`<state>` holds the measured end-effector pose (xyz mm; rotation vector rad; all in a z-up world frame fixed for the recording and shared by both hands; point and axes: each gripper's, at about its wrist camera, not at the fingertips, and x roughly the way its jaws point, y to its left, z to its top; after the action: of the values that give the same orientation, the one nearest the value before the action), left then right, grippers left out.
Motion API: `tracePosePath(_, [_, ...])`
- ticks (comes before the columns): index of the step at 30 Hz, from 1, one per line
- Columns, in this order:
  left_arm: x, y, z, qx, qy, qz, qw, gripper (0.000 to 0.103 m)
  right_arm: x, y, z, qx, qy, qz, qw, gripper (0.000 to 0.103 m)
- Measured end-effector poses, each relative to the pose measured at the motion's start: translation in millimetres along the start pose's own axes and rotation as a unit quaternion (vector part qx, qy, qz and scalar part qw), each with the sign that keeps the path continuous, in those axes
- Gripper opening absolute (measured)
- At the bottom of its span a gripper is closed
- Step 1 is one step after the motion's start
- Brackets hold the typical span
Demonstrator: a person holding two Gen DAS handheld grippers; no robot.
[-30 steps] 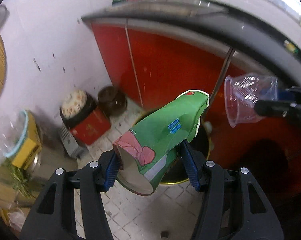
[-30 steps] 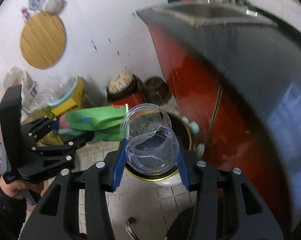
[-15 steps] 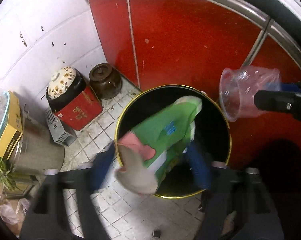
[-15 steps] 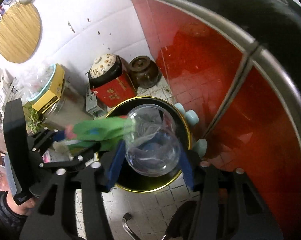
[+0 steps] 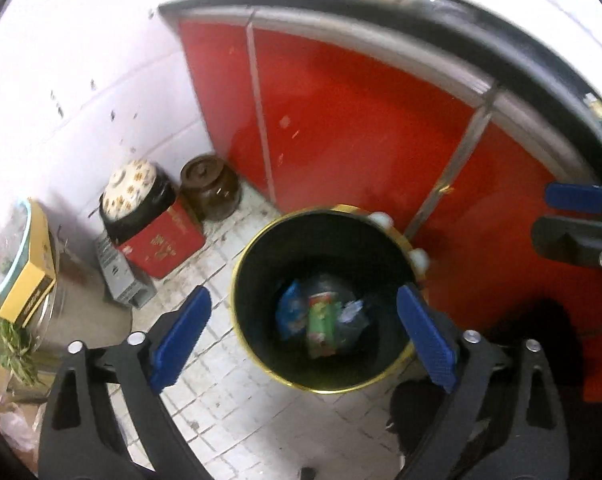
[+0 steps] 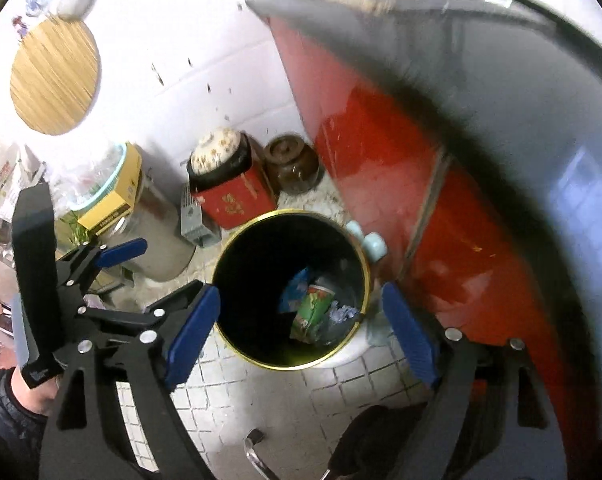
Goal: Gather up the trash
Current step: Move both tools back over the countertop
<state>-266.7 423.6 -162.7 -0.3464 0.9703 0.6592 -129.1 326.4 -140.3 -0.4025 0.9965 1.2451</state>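
A black trash bin with a gold rim (image 5: 261,240) (image 6: 237,240) stands on the tiled floor below both grippers. At its bottom lie the green paper cup (image 5: 321,326) (image 6: 311,314), a blue wrapper (image 5: 293,312) (image 6: 297,288) and the crumpled clear plastic cup (image 5: 355,314) (image 6: 341,314). My left gripper (image 5: 303,326) hangs over the bin, its jaws opening wide with nothing between them; it also shows at the left of the right wrist view (image 6: 157,268). My right gripper (image 6: 301,330) is above the bin too, jaws opening and empty, and its tip shows at the right edge (image 5: 573,216).
Red cabinet doors (image 5: 361,128) under a dark counter rise behind the bin. A red tin (image 5: 161,240) with a floral-lidded pot (image 5: 131,188), a brown jar (image 5: 209,192), a metal pot and a yellow box (image 5: 25,288) crowd the left. A hand in a dark sleeve (image 6: 13,404) holds the left gripper.
Both grippers opened and let go. The green paper cup and the clear plastic cup fell from the jaws into the bin.
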Motion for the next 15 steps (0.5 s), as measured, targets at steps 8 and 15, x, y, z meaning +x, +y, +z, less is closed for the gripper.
tracePosePath(8, [-88,-114,36,0.06,-0.064,-0.089,0.9922,0.096,-172,-40,-38,0.041,-0.126,-0.086,0.987,0.092])
tracePosePath(15, [-136,-273,43,0.175,-0.086,-0.181,0.964,0.096,-328,-137,-138,0.162,-0.199,-0.251,0.933,0.093])
